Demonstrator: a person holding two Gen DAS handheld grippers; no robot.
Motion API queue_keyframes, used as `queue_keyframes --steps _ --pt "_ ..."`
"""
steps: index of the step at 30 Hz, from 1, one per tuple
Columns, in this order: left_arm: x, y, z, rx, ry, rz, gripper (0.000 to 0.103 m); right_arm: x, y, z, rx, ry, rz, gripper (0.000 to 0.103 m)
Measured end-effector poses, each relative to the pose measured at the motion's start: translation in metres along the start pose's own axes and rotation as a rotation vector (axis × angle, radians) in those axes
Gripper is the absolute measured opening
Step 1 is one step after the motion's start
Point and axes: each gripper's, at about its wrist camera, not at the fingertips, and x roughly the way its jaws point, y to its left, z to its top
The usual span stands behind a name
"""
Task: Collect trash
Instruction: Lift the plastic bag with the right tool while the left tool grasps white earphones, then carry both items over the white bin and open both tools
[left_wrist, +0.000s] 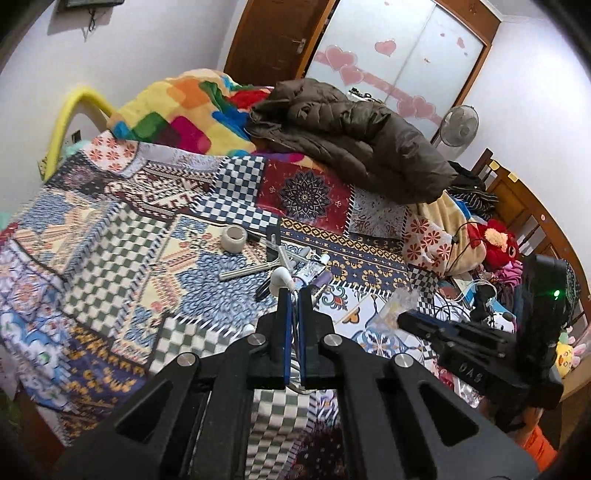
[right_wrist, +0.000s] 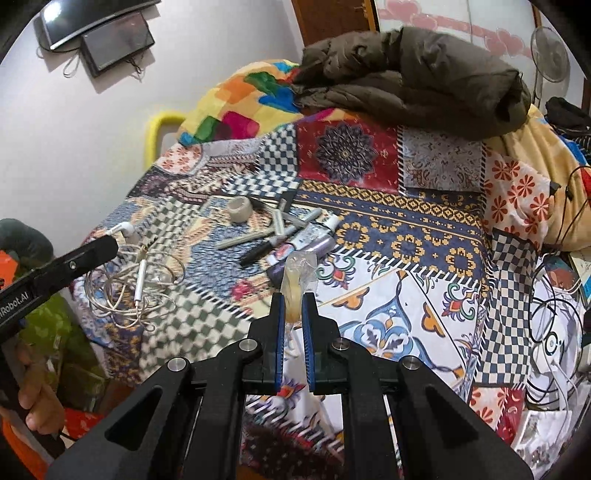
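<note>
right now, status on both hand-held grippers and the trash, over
Left hand-held gripper shut on tangled white earphones. Right hand-held gripper shut on clear plastic wrapper. Tape roll, markers, tubes remain on bedspread; nothing in the way.

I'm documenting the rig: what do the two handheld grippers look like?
Both the left gripper and right gripper are matte black linkages with silver round pivot pins and blue-edged finger pads. White lettering marks the bodies; a green light glows on the right one.
</note>
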Motion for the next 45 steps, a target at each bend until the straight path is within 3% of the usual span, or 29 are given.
queue_keyframes --steps 14,27,36,45 --pt "-0.137 0.019 -0.059 0.024 -0.058 0.121 0.001 -0.075 0.071 -0.044 -0.078 -0.055 0.065 0.008" --pt "-0.239 0.078 -0.134 -0.049 -0.07 0.26 0.001 -0.11 0.152 -0.089 -0.204 -0.087 0.144 0.008" --pt "-0.267 0.124 -0.18 -0.126 -0.042 0.327 0.001 -0.089 0.213 -0.12 -0.303 -0.02 0.209 0.008" --pt "-0.246 0.17 -0.23 -0.219 0.052 0.356 0.001 -0.042 0.268 -0.159 -0.401 0.125 0.253 0.008"
